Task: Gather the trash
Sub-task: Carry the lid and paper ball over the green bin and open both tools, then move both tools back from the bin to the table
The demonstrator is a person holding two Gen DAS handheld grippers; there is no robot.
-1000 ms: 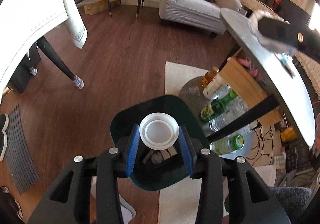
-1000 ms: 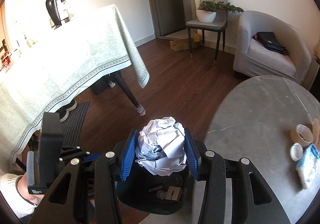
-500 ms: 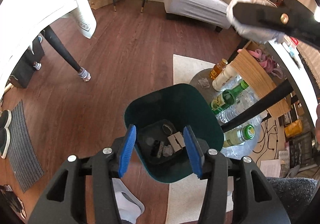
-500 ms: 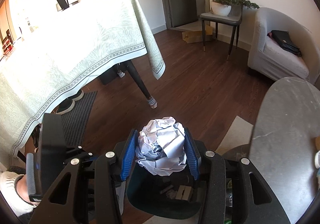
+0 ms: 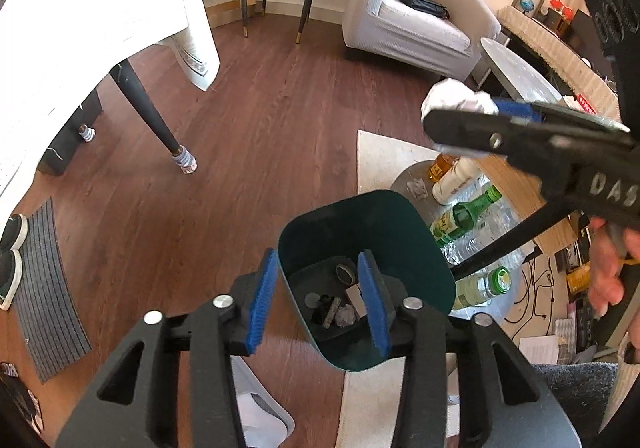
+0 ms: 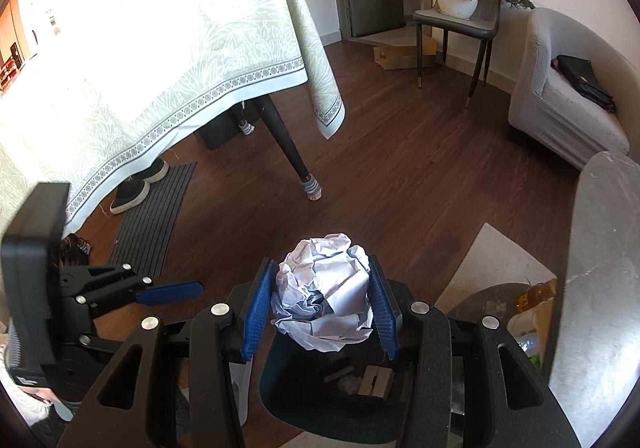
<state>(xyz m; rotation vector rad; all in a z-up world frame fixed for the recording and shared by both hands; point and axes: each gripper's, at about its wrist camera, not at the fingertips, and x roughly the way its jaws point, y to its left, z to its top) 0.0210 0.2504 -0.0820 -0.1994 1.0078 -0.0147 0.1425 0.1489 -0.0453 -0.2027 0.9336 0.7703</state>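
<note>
The white lid that the left gripper (image 5: 318,296) held has dropped; its empty jaws are closing. The right gripper (image 6: 320,306) clamps crumpled paper (image 6: 324,298) above the green bin (image 5: 400,232) of scraps.

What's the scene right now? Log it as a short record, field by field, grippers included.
left gripper: nothing between the pads, jaws closing, over the bin
right gripper: shut on crumpled paper ball, above the bin
bin: dark green, on the floor, open top
bin contents: small scraps and a round lid at the bottom
beside bin: bottles lying on a low round tray
next step, likely: release the paper ball into the bin
</note>
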